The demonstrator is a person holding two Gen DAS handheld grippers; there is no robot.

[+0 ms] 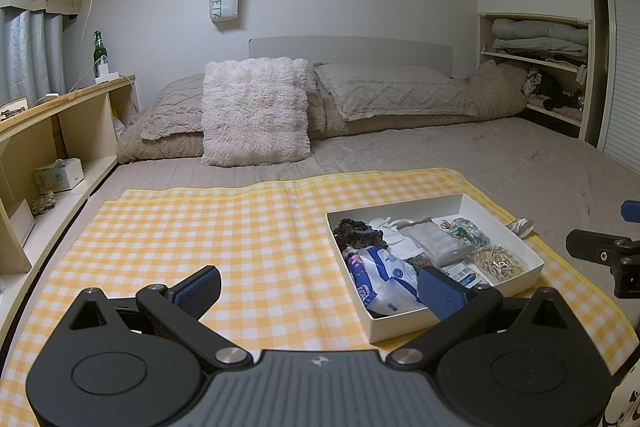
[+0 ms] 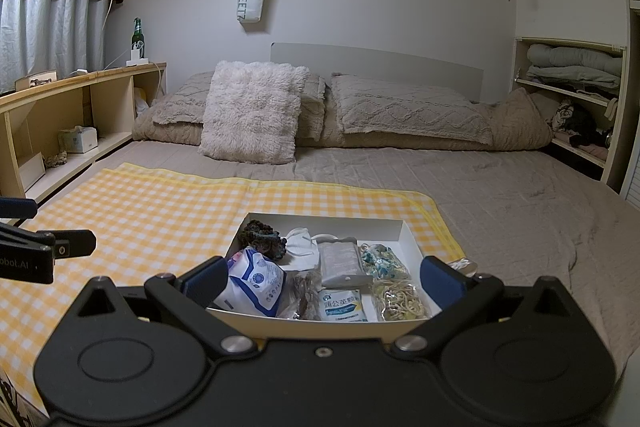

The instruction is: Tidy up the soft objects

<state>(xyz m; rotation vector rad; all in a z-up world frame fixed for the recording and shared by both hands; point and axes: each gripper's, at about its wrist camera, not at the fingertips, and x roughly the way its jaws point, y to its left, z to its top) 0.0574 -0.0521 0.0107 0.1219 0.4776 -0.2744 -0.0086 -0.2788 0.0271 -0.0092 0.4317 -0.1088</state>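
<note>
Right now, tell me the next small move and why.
Probably ease the right gripper forward and down onto the blue and white packet. Both grippers are open and empty, everything sits in the white box, and that packet lies nearest, by its left finger.

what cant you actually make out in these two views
- Near end of the white box: left wrist view, covered by the left claw.
- Small print on the green-and-white packet: right wrist view, too small.
- Silver item behind the box: mostly hidden by its wall in both views.
</note>
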